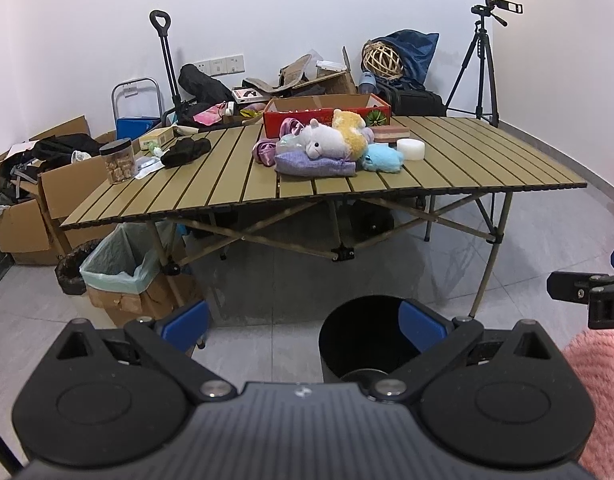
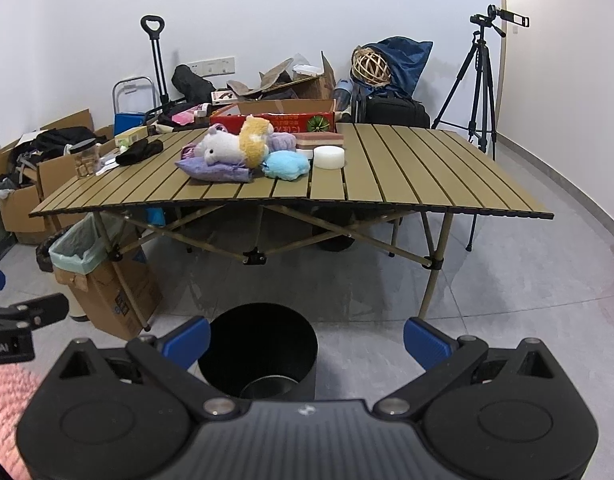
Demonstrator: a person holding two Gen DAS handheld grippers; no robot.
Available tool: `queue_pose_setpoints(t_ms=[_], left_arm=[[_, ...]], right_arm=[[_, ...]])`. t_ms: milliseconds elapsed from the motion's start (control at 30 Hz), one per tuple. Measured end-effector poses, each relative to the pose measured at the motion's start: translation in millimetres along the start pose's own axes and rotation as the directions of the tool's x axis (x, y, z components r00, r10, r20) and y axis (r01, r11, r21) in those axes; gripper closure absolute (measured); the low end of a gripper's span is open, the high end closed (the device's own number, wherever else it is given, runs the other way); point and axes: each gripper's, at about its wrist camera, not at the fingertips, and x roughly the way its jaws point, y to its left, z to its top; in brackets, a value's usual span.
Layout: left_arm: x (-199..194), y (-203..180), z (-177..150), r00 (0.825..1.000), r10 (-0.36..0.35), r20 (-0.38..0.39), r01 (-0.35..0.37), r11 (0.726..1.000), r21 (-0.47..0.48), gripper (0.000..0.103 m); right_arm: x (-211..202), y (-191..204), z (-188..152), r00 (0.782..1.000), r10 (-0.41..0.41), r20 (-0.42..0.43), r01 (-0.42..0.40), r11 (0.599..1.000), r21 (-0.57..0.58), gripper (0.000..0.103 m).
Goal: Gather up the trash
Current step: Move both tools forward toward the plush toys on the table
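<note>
On the floor, the black bin [image 2: 263, 354] stands just before both hand-held grippers; each is spread, empty.

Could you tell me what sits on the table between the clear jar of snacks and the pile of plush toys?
In the left wrist view, a black bundle of cloth lies between the jar and the plush toys; the rest is bare table slats.

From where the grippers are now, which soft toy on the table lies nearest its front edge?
The light blue plush toy; the white one and yellow one lie farther back.
</note>
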Motion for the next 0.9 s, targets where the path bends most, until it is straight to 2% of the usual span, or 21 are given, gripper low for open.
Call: queue_pose_setpoints(t_ms=[67,500,900], left_arm=[[16.3,23.0,29.9,1.0,0.003,-0.008,-0.003,1.0,-0.009,0.0],[78.5,29.4,77.2,0.999,0.029,0.02,-0.027,0.998,-0.052,0.0],[144.7,38.1,127.9,0.999,0.033,0.039,-0.029,0.992,-0.121,0.0]], right_arm=[[12.3,-4.1,4.6,1.0,0.002,0.001,-0.002,1.0,0.003,0.0],[80.9,-22.9,45.7,0.997,0.038,0.062,-0.04,0.999,0.02,0.0],[142.8,-20.6,90.3,0.987,0.079,0.143,-0.082,0.997,0.012,0.0]])
